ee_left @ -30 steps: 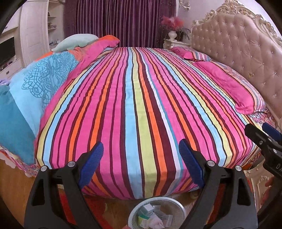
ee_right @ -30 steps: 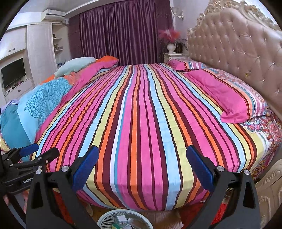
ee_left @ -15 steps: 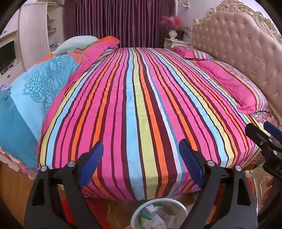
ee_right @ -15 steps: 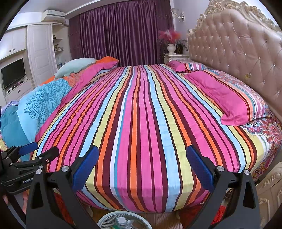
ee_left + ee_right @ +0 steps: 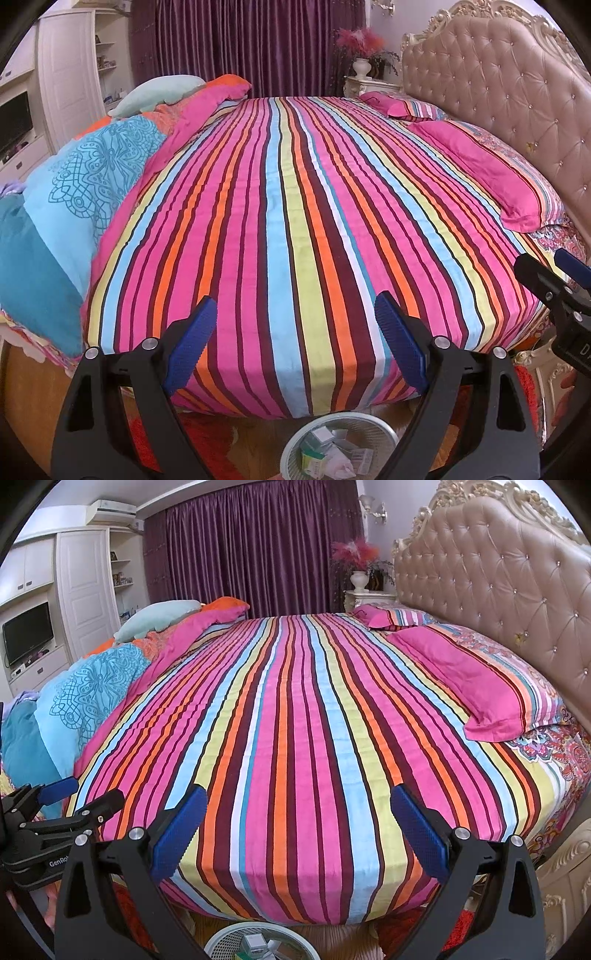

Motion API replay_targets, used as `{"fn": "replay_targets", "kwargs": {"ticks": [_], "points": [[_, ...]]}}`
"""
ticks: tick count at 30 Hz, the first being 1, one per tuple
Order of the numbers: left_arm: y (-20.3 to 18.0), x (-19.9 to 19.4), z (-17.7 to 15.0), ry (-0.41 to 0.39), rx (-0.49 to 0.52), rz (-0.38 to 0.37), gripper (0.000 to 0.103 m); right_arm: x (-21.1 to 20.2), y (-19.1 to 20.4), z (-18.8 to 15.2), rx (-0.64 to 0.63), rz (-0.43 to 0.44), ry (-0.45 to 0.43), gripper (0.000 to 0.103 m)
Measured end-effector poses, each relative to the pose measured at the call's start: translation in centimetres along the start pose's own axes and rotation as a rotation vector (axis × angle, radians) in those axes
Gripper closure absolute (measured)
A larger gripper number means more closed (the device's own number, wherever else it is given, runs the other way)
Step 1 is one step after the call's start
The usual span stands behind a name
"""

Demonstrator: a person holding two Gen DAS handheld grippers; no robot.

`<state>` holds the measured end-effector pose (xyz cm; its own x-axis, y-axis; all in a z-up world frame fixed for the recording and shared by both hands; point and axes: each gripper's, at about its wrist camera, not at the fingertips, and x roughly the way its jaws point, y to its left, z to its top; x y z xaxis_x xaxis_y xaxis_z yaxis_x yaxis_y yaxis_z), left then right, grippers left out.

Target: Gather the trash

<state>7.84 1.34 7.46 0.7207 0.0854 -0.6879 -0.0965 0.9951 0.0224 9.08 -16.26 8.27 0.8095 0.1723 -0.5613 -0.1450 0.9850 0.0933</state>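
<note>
a white trash basket (image 5: 384, 430) with slotted sides is seen on the wooden floor (image 5: 29, 387), right at the foot of the bed's near edge. it is found low in the middle of both views, between the fingers of each gripper. small boxes and crumpled paper (image 5: 332, 456) are piled inside it, and a green and white box can be made out among them. in the right view only the far part of the basket (image 5: 236, 938) is shown.

the left gripper (image 5: 295, 332) is held wide apart above the basket, and nothing is gripped between its blue pads (image 5: 190, 343). the right gripper (image 5: 299, 830) is spread wide too, with nothing held. each gripper is also seen from the side in the other one's view, near the edge.

past the grippers, a big striped blanket (image 5: 295, 221) in pink, orange, blue and yellow is spread flat over the bed. pink pillows (image 5: 487, 177) are laid along a padded headboard (image 5: 517, 92) on the right. blue and teal bedding (image 5: 74, 192) is heaped on the left. purple curtains (image 5: 240, 44) are hung at the far wall, and a white vase of red flowers (image 5: 360, 66) is set on a nightstand beside them
</note>
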Motion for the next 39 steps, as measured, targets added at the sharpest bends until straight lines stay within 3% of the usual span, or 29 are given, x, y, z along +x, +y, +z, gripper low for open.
{"fn": "replay_targets", "kwargs": {"ticks": [39], "points": [[0.66, 0.70, 0.08, 0.020, -0.011, -0.007, 0.018, 0.32, 0.58, -0.42, -0.006, 0.009, 0.013, 0.008]]}}
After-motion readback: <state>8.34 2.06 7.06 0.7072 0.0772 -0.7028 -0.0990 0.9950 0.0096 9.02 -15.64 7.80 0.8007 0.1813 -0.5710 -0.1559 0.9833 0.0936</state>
